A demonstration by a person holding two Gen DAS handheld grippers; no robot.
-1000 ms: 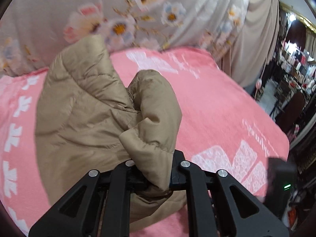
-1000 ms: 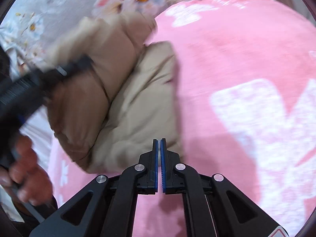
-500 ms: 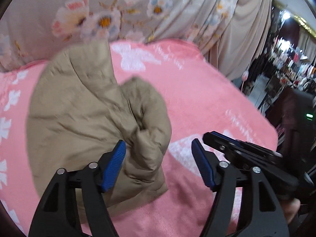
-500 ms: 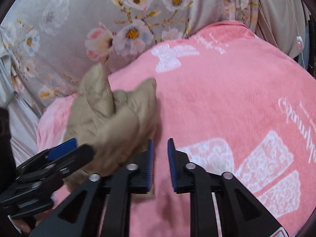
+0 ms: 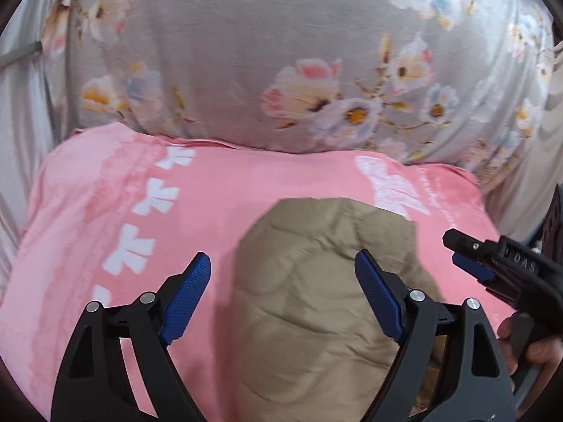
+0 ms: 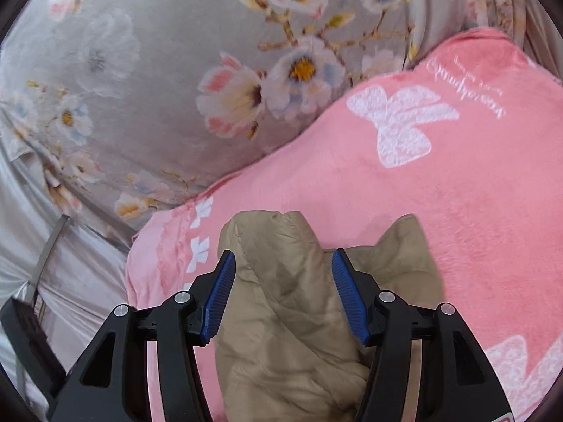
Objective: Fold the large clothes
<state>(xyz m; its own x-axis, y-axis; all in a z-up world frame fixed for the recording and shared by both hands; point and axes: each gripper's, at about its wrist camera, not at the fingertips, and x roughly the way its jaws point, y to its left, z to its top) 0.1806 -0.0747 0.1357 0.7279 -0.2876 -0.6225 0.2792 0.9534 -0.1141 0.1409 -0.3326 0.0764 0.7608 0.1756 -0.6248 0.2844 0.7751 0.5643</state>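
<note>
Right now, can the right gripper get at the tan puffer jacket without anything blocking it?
Probably yes. The right gripper is open, its jaws on either side of a raised fold of the tan puffer jacket on the pink blanket, with nothing between.

The tan quilted jacket (image 5: 316,302) runs off the bottom edge in both wrist views, so its lower part goes unseen. The right gripper (image 5: 468,260), right of the jacket, is cut by the picture's edge. Beyond the jacket, the script on the pink blanket (image 6: 468,81) is too small to read.
</note>
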